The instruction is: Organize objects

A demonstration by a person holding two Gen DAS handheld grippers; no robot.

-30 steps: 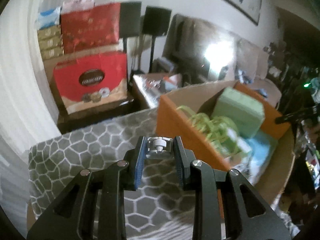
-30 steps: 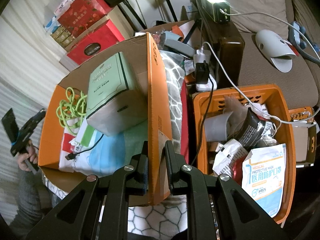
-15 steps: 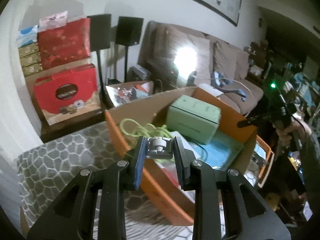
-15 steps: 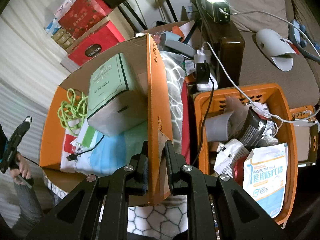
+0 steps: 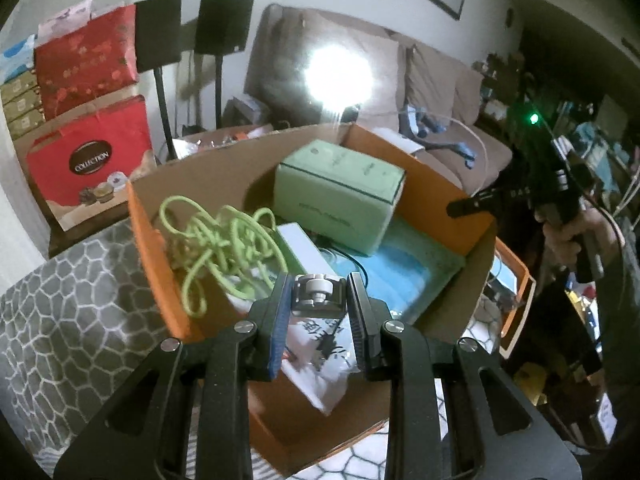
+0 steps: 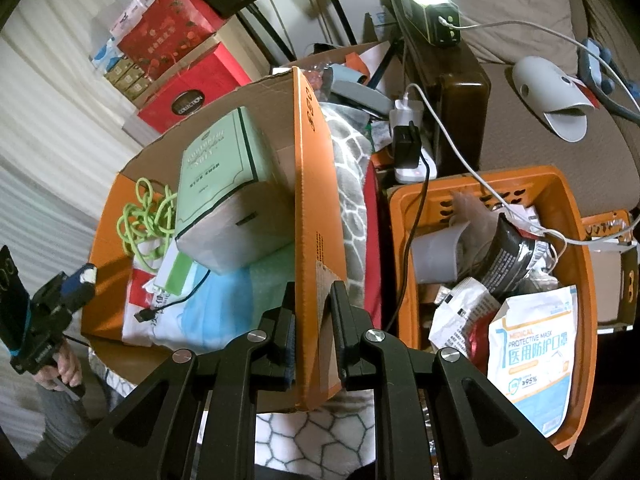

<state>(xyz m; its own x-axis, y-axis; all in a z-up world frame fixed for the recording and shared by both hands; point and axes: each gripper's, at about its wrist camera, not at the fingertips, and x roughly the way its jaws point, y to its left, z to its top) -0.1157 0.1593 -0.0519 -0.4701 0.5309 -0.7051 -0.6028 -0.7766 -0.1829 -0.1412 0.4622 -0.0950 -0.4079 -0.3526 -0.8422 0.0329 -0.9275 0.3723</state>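
The left hand-held gripper (image 5: 318,300) is clamped on a small grey metal fitting (image 5: 317,294), its 2 pads pressing the piece's sides, and it hangs just over the near rim of the orange cardboard box (image 5: 160,248). The right hand-held gripper (image 6: 312,300) is nearly closed, pinching the box's upright orange flap (image 6: 316,200) between its pads (it seems to be steadying the box).

Inside the box lie a pale green carton (image 5: 340,192), a tangle of lime-green cord (image 5: 216,244), a black cable and some blue and white packets. An orange plastic basket (image 6: 584,264) full of mask packets stands just beside the box, in the right wrist view.

Judging from this, the fitting is about to be dropped into the box. The risks: it is small and heavy-looking, so released over the rim it could strike the cardboard edge and bounce out onto the grey honeycomb blanket (image 5: 72,300); released over the cord it may sink into the loops and get lost; and if the right grip tugs on the thin flap, the box could tilt or the flap could crease.

Pose: the left gripper points forward and moderately downward across the box, the fitting's round face toward the camera. The right gripper points more steeply down, straddling the flap edge-on, with a person's hand (image 5: 568,236) on its handle visible in the left view
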